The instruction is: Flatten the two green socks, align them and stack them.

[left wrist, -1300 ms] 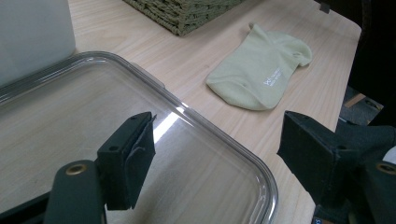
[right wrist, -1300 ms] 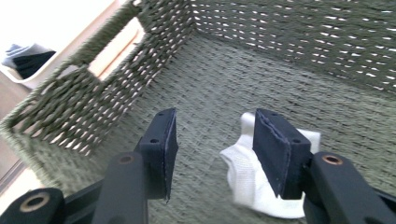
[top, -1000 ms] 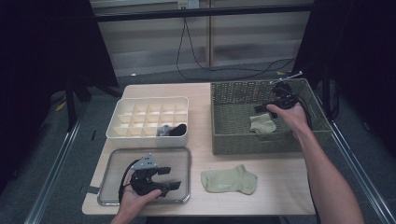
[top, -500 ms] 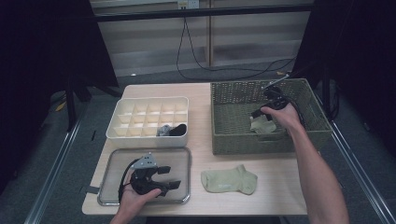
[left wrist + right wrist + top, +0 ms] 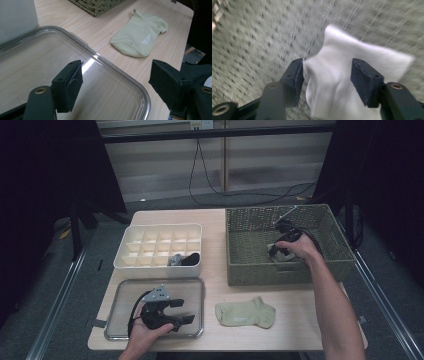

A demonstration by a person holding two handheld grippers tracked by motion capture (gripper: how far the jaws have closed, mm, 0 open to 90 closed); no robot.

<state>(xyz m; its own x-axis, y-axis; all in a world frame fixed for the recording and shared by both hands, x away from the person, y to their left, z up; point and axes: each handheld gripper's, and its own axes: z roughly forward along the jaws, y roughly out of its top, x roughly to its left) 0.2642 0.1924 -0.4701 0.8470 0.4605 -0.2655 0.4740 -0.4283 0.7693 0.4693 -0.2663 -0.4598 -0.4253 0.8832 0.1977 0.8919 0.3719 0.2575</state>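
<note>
Wooden table (image 5: 215, 227), two socks, one basket (image 5: 240, 270)

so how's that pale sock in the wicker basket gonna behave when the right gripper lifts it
Likely floppy: the pale sock already lies rumpled and folded between the right gripper fingers, whose jaws have just been opening. Probably light, being thin knit like the green sock lying flat on the table. It may drag on the wicker basket weave as it lifts.

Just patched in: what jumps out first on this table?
The right gripper is down in the wicker basket, its jaws, just opening, on either side of a pale sock. A green sock lies flat on the table's near edge, and the left gripper rests open over the clear tray.
</note>
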